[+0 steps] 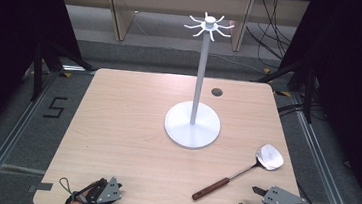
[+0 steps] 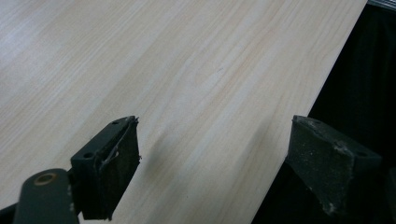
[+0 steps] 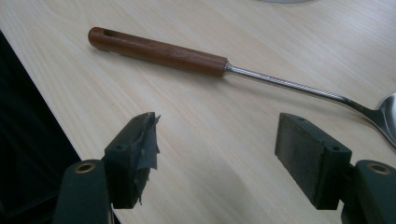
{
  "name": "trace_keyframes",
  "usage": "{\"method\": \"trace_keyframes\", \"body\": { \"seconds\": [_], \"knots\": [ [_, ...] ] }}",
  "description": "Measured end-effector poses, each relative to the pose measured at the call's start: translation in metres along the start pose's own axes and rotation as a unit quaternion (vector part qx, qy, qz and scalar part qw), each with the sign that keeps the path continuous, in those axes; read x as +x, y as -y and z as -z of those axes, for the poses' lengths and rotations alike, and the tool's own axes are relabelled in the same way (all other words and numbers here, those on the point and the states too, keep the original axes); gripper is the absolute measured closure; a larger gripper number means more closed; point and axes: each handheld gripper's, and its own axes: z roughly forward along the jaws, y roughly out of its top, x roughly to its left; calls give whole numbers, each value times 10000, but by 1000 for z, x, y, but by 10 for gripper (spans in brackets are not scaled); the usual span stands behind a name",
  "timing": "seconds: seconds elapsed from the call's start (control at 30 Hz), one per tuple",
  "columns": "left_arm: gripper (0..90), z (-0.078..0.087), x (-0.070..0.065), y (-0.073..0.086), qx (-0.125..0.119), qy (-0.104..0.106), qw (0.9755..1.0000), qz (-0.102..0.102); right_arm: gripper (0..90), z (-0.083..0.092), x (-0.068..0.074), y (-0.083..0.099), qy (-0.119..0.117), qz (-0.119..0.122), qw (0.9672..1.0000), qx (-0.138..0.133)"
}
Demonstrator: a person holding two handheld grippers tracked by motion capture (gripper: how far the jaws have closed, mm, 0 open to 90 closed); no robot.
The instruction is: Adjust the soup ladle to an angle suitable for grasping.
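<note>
A metal spatula lies flat on the wooden table (image 1: 126, 127), toward the front right. Its steel head (image 1: 269, 157) points to the far right and its brown wooden handle (image 1: 211, 188) to the near left. My right gripper (image 1: 251, 199) is at the front right edge, just right of the handle end, open with nothing between its jaws. In the right gripper view the handle (image 3: 156, 51) and the thin steel shaft (image 3: 289, 84) lie beyond the open right gripper (image 3: 217, 119). My left gripper (image 1: 104, 195) rests at the front left edge. The left gripper view shows the left gripper (image 2: 215, 123) open over bare wood.
A tall white stand (image 1: 201, 69) rises from a round base (image 1: 192, 128) at the table's middle, with a ring of hooks (image 1: 209, 26) on top. A small dark grommet hole (image 1: 216, 92) sits behind it. Dark floor and cables surround the table.
</note>
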Motion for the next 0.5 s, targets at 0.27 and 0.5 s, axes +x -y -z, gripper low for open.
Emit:
{"method": "trace_keyframes", "body": {
  "seconds": [0.27,0.5],
  "knots": [
    [160,0,0,0,5,6,10000,2,296,-1,1,-3,-33,29,10000,47],
    [160,0,1,0,15,16,10000,-6,294,-5,5,-8,-116,187,9997,68]
  ]
}}
